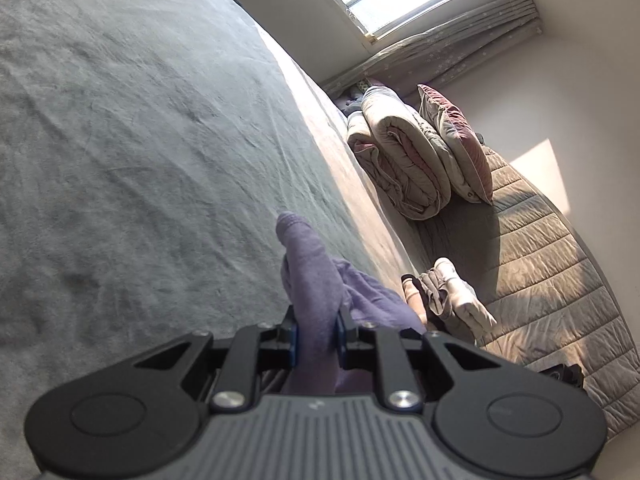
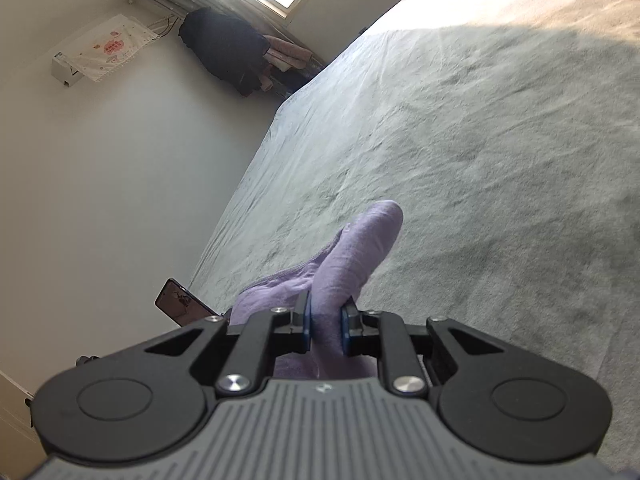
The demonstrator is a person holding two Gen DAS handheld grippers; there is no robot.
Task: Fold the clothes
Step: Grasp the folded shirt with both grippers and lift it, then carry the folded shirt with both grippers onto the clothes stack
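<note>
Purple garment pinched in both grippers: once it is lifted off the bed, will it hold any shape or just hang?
Probably just hang. The purple garment bunches into a soft roll between the left gripper pads and droops past the right gripper, so it looks floppy. It seems light, since a small pinch holds it. The fuzzy knit likely grips the pads rather than slipping.

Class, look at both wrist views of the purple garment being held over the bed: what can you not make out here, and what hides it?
- Purple garment: type unclear in both wrist views; it is bunched, and the left gripper and right gripper bodies hide the rest.
- Phone: the right gripper covers part of it.
- Clothes pile: single items too small and crumpled.
</note>
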